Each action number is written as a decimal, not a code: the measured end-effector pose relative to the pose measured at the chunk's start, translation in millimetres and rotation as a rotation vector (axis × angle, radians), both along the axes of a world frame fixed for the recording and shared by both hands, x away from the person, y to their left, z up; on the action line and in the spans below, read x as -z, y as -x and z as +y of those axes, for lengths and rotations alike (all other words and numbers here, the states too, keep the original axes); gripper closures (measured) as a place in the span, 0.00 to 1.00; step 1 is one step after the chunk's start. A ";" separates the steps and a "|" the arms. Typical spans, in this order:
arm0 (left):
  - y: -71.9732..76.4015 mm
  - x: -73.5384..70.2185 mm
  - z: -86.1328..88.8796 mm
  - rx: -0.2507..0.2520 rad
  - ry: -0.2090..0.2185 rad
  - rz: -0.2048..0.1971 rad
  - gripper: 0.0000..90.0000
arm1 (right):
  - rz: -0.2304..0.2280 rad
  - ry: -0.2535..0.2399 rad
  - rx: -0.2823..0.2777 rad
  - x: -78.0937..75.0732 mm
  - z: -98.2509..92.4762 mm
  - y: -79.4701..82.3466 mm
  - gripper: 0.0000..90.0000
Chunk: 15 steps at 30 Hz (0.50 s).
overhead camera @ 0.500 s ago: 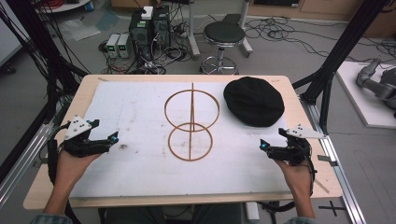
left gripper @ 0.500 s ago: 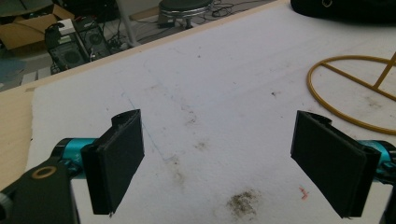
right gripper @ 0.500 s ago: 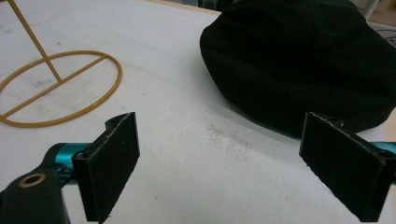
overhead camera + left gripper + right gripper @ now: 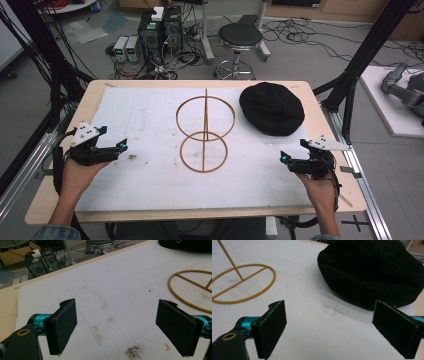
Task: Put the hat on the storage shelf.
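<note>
A gold wire stand (image 4: 206,115), made of two rings on an upright rod, sits mid-table on the white mat (image 4: 145,115). Beside it at the back right lies a black cap (image 4: 272,108). My left gripper (image 4: 119,147) hovers low at the mat's left edge, open, with nothing between its pads (image 4: 62,325); the stand's base ring (image 4: 192,282) lies ahead to its right. My right gripper (image 4: 284,158) is held at the mat's right side, also open and empty (image 4: 332,327). Just beyond its jaws is the cap (image 4: 374,270), with the stand (image 4: 231,261) off to the left.
The mat covers most of a wooden table (image 4: 90,100) and carries some dirty smudges (image 4: 133,351). Behind the table stand a round stool (image 4: 240,37), computer boxes (image 4: 160,27) and loose cables. Black frame posts (image 4: 357,75) flank both sides.
</note>
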State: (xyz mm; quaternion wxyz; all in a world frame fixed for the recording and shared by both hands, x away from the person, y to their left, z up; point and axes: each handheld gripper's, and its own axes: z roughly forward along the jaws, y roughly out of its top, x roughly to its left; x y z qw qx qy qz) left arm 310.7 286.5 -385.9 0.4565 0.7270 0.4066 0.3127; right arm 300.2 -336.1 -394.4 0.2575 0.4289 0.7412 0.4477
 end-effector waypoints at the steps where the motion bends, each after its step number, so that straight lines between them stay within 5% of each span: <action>1: -0.4 -0.6 0.5 -0.002 0.000 -0.004 0.19 | -0.006 -0.009 -0.001 -0.5 -1.4 0.8 0.13; 15: -1.0 -1.0 -2.9 0.012 -0.003 -0.006 0.19 | -0.030 -0.017 0.011 -4.9 -4.1 4.7 0.13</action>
